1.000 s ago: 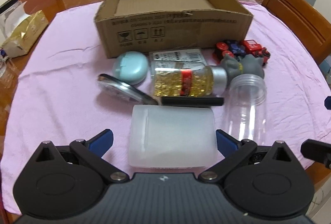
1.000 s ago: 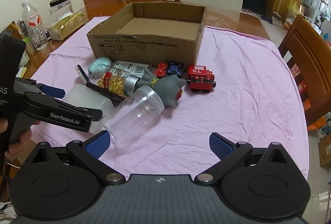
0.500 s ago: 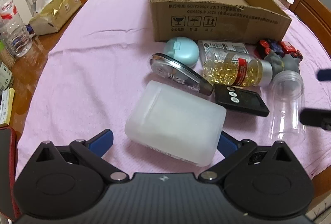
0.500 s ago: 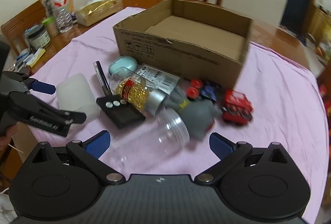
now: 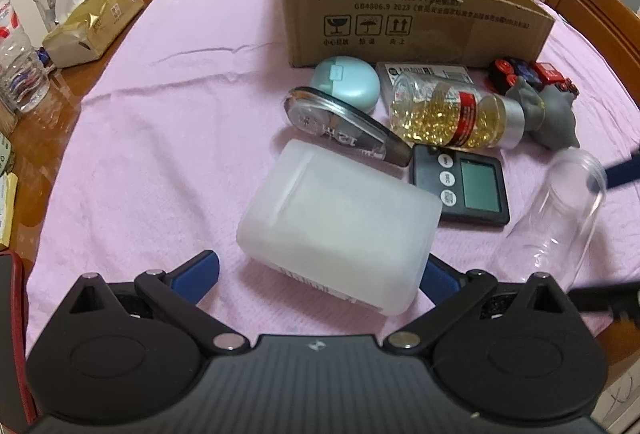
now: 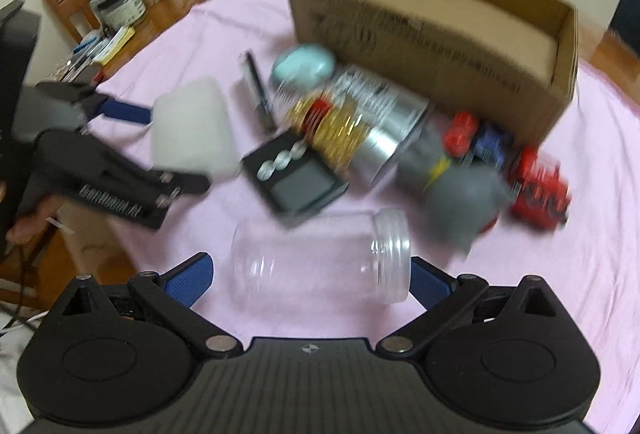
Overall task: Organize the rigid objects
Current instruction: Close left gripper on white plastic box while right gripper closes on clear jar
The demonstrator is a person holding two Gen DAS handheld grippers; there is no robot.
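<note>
A frosted white plastic box (image 5: 340, 230) lies on the pink cloth between the open fingers of my left gripper (image 5: 316, 274); the left gripper also shows in the right wrist view (image 6: 132, 149). A clear empty jar (image 6: 320, 262) lies on its side between the open fingers of my right gripper (image 6: 310, 276). Behind them lie a black timer (image 5: 464, 189), a tape dispenser (image 5: 344, 129), a bottle of golden capsules (image 5: 452, 113), a teal round case (image 5: 346, 83), a grey toy (image 5: 548, 113) and a red toy train (image 6: 540, 189). An open cardboard box (image 5: 400, 29) stands behind them.
A gold tissue pack (image 5: 92, 23) and a water bottle (image 5: 16, 61) stand at the table's left edge. Wooden chairs (image 5: 600, 5) stand around the table. Small tins and packets (image 6: 116, 9) sit on the bare wood at the left.
My right gripper has moved down and left so that the clear jar now lies between its fingers. My left gripper has come a little closer around the white box. Both views have swung.
</note>
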